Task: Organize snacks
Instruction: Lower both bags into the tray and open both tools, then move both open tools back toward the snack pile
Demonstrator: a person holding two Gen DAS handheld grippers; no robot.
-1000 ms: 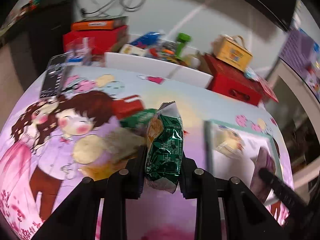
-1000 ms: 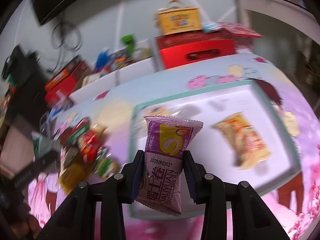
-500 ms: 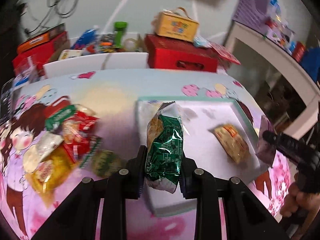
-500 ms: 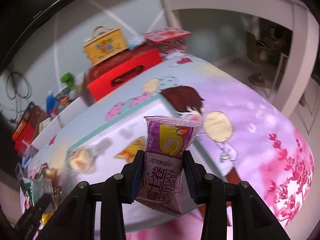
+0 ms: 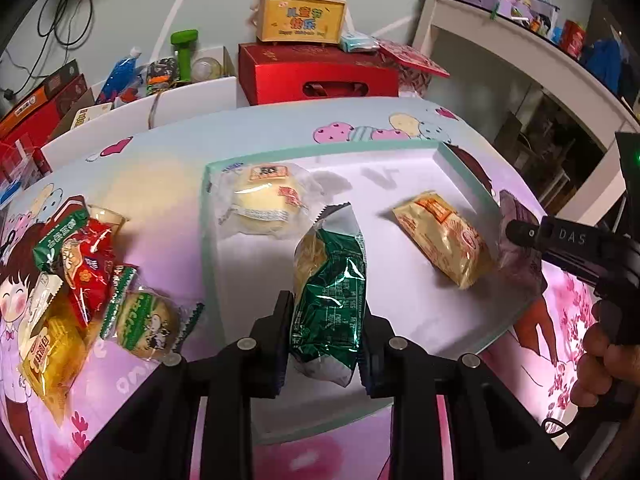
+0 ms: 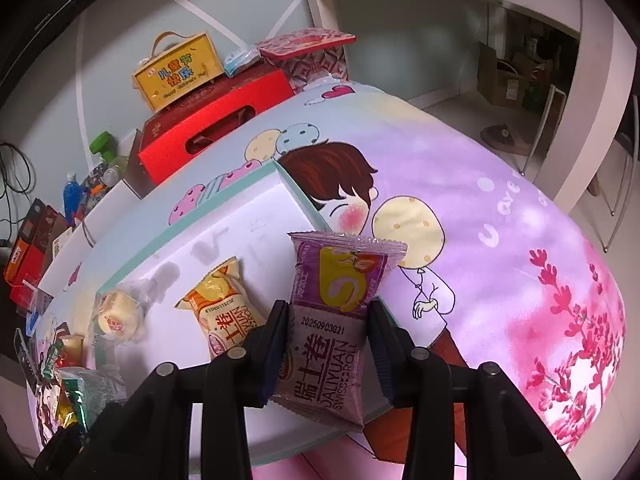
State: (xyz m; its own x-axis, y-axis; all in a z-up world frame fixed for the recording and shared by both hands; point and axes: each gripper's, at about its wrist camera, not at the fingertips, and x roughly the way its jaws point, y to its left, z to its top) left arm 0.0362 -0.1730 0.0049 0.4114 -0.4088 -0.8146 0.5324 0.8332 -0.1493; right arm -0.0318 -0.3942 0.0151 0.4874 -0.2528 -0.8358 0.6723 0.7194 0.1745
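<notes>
— Cartoon-printed worktop [image 5: 160, 176]: what is held above the tray [image 5: 400, 292]?
— A green packet [image 5: 330, 300] is clamped by the left hand-held gripper [image 5: 324, 344]; a purple roll packet [image 6: 332, 320] is gripped by the right hand-held gripper [image 6: 328, 344].

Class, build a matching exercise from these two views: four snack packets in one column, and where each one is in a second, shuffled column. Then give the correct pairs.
Things:
1. green packet
2. purple Swiss roll packet
3. orange Swiss roll packet
4. red packet

Places:
A. lying in the white tray
B. in the snack pile beside the tray
C. in the left gripper
D. in the right gripper

Pairs: 1-C, 2-D, 3-A, 4-B
</notes>
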